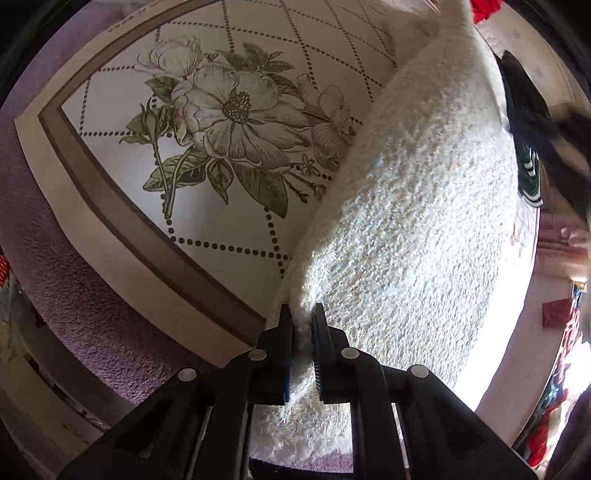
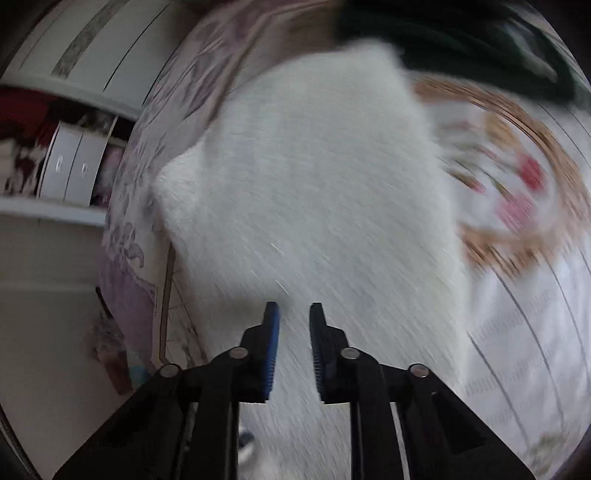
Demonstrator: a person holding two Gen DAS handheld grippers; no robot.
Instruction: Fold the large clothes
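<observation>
A large white fluffy garment (image 1: 413,221) lies on a bed sheet with a printed flower. My left gripper (image 1: 302,314) is shut on a fold at the garment's near edge, with the white pile pinched between the jaws. In the right wrist view the same white garment (image 2: 314,192) fills the middle, blurred by motion. My right gripper (image 2: 293,314) is open above it with nothing between the blue pads (image 2: 272,332).
The flower-print sheet (image 1: 207,122) has a brown border and lies over a purple blanket (image 1: 74,295). A dark garment (image 1: 532,122) lies past the white one. Red clothes (image 1: 484,11) lie at the far edge. White drawers (image 2: 70,166) stand left of the bed.
</observation>
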